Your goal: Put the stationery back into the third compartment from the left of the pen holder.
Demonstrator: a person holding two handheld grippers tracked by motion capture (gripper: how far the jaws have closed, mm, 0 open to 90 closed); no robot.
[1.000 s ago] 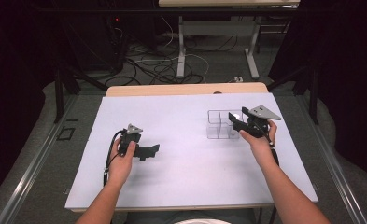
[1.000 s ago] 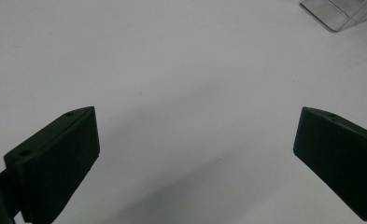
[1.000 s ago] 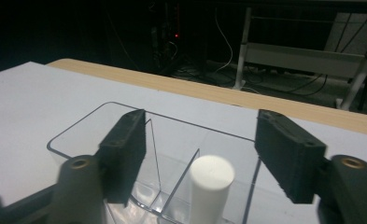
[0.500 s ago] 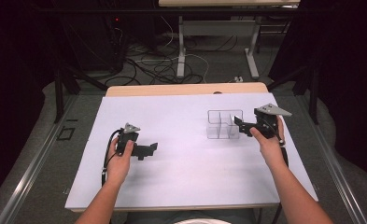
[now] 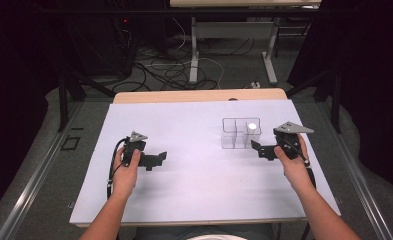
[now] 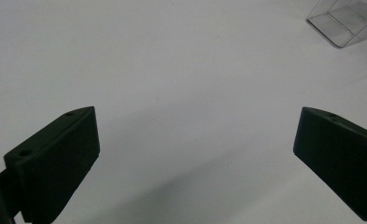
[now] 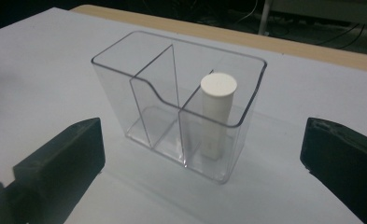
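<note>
A clear plastic box (image 5: 240, 133) (image 7: 139, 70) with inner dividers stands on the white table at the right of centre. A white cylinder (image 5: 252, 127) (image 7: 216, 114) stands upright in its right compartment. My right gripper (image 5: 257, 149) (image 7: 202, 163) sits just right of the box, low over the table, open, with nothing between its jaws. My left gripper (image 5: 160, 159) (image 6: 195, 154) rests on the table's left half, open and empty, pointing right. A corner of the box (image 6: 347, 21) shows at the top right of the left gripper view.
The white sheet (image 5: 194, 190) covers the table, with a wooden strip (image 5: 199, 95) along the far edge. Beyond the table are cables (image 5: 169, 70) on the floor and the legs of another table (image 5: 194, 50).
My right gripper has dropped from above the box and drawn back to the right of it, near the table. The left gripper has barely moved.
</note>
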